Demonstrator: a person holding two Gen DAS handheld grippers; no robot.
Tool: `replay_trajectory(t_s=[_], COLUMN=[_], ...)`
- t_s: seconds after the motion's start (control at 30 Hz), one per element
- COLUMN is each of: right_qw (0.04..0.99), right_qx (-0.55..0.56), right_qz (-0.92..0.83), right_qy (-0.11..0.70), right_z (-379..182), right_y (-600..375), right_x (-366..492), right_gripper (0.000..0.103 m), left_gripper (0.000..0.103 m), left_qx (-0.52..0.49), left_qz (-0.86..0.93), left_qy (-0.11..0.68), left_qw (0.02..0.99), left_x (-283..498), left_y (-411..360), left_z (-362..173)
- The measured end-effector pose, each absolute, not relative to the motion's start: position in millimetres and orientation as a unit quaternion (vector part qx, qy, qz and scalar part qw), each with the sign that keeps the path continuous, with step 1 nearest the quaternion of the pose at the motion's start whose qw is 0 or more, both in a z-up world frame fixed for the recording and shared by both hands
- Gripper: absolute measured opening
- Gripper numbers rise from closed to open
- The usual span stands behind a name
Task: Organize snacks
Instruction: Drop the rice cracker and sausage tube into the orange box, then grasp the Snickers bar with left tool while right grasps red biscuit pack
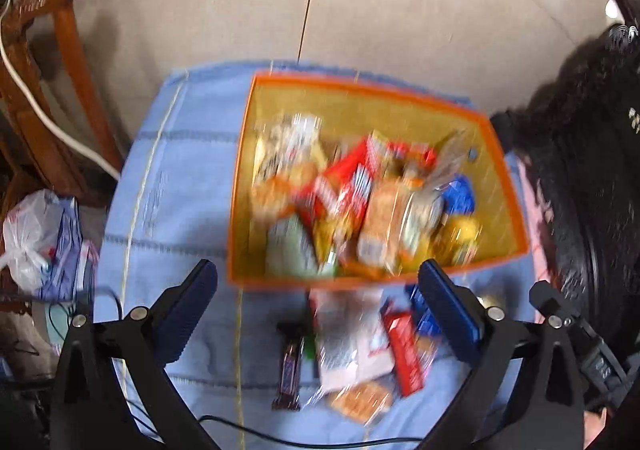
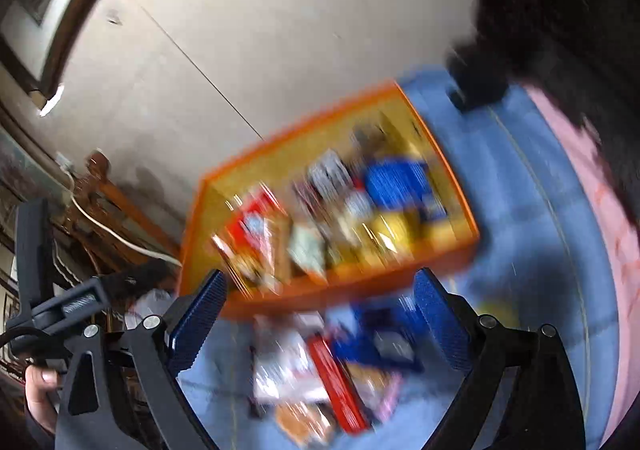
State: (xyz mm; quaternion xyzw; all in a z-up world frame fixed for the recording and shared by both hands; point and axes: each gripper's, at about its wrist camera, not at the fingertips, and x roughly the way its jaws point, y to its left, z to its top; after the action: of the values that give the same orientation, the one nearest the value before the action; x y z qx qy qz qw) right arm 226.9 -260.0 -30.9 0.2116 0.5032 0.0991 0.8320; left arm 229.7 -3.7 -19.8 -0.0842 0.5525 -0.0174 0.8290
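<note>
Ahead, basket point(image 1: 508, 185) beyond left tool point(image 1: 316, 282)

An orange-rimmed bin point(image 1: 508, 185) with yellow walls stands on the blue cloth, toward its far side, open at the top. It is heaped with snack packets point(image 1: 360, 205) — red wrappers in the middle, a pale green pouch at the near left, a blue pack and a yellow one at the right, clear bags at the far left; blur hides any print. On the cloth just near the bin lie loose snacks: a dark brown chocolate bar point(image 1: 289, 374) lying lengthwise, a clear bag point(image 1: 352, 346) beside it, a red bar point(image 1: 406, 354) and an orange cracker packet point(image 1: 362, 402) — all overlapping or touching.
</note>
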Motion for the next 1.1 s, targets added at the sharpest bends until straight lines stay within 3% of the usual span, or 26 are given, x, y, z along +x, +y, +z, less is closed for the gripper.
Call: replay_trajectory(t_s=[0.37,0.73,0.8,0.93,0.97,1.0,1.03,1.07,1.1], right_qw=[0.781,0.772,0.769,0.767,0.767,0.768,0.77,0.773,0.777], right_qx=[0.191,0.178,0.175,0.167,0.163,0.156,0.151,0.141,0.131], right_qz=[0.088,0.102,0.106,0.111,0.113,0.116,0.12,0.125,0.128], right_qy=[0.589,0.602,0.606,0.61,0.61,0.61,0.609,0.606,0.603], right_z=[-97,-103,-105,-106,-106,-106,-106,-105,-104], right_y=[-287,-265,-260,-253,-250,-245,-240,-234,-230], right_x=[131,129,130,130,130,130,131,132,133], right_gripper=[0.095,0.095,0.095,0.095,0.095,0.095,0.095,0.095,0.095], left_gripper=[0.099,0.099,0.088,0.08,0.068,0.044,0.027,0.017,0.017], left_qx=[-0.061,-0.004,-0.015,-0.026,-0.015,-0.014,-0.022,-0.03,-0.045], left_qz=[0.003,0.008,0.01,0.012,0.02,0.021,0.016,0.011,0.014], left_qy=[0.655,0.673,0.684,0.681,0.674,0.667,0.659,0.661,0.663], left_qw=[0.753,0.739,0.729,0.732,0.738,0.744,0.752,0.75,0.747], left_x=[161,155,157,155,152,151,150,150,150], left_y=[2,-5,-2,4,6,8,14,19,26], left_z=[-133,-174,-185,-191,-189,-187,-182,-181,-182])
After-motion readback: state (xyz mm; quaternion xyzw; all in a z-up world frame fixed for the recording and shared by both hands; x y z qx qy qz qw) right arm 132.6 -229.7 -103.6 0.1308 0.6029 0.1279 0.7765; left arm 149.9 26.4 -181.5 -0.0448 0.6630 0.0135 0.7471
